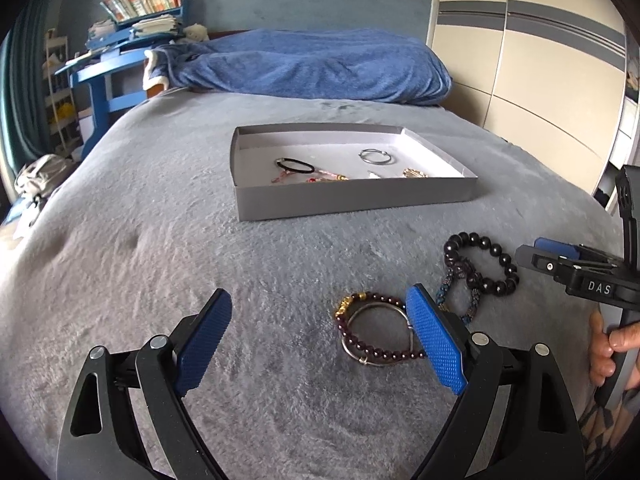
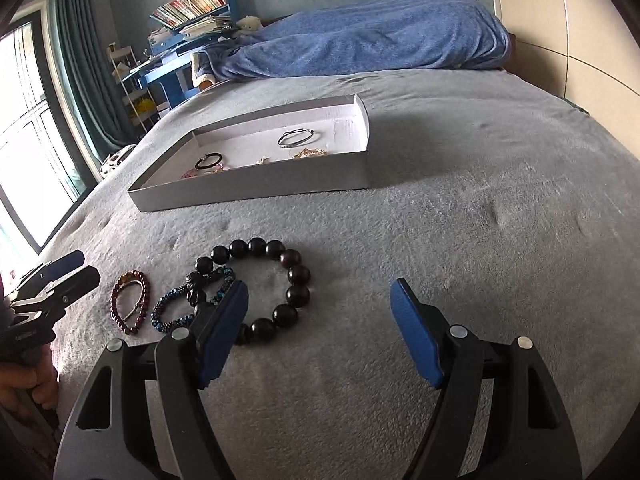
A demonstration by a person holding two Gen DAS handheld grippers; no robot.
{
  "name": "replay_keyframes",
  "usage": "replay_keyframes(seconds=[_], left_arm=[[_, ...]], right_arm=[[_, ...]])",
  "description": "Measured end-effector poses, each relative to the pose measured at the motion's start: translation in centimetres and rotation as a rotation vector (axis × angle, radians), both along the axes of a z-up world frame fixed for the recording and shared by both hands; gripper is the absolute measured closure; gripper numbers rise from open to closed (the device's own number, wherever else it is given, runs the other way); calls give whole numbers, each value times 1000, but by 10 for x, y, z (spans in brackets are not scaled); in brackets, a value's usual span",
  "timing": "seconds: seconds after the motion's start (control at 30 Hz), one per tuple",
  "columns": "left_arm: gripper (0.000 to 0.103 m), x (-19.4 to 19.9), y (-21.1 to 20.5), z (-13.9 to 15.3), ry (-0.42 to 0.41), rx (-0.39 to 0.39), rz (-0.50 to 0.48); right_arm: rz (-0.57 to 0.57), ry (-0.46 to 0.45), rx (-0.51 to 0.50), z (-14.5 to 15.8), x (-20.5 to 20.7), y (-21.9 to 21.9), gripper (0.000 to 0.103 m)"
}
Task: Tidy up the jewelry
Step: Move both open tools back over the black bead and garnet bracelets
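- Grey blanket [image 1: 160,240] on a bed; grey tray [image 1: 352,198] sits beyond the loose pieces and already holds a black hair tie [image 1: 295,166], a silver bangle [image 1: 376,156] and some gold and pink bits.
- Three bracelets remain on the blanket, close together: garnet-bead bracelet [image 1: 360,346] with a silver bangle lying in it, blue-bead bracelet [image 2: 176,312], large black-bead bracelet [image 2: 276,284].
- Left gripper [image 1: 320,344]: jaws wide apart, nothing held. Garnet bracelet lies just ahead, against the inside of its right-hand pad; the loop runs long away from the camera.
- Right gripper [image 2: 320,328]: jaws spread, empty. Black-bead bracelet lies ahead, off towards its left pad, which overlaps the ring's near edge.
- Judgement: each hand is nearest its own bracelet; the left needs a small shift rightward to centre.
- Writing: "DAS" on the right gripper's body, seen from the left wrist.
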State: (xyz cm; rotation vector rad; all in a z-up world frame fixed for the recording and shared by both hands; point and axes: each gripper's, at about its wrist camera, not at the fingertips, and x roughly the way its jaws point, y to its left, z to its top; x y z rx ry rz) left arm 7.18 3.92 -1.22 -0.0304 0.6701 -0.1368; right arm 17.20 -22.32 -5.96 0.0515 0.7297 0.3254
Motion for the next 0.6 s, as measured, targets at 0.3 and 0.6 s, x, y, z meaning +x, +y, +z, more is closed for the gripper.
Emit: replay_keyframes(seconds=[0.3,0.6], left_arm=[[15,4,-16,-4,33,48,-75],[51,24,-13,-20,165,20,-70]], right_arm=[[-19,37,41,-6,6,-4,41],[15,69,-1,-11,19,8,54]])
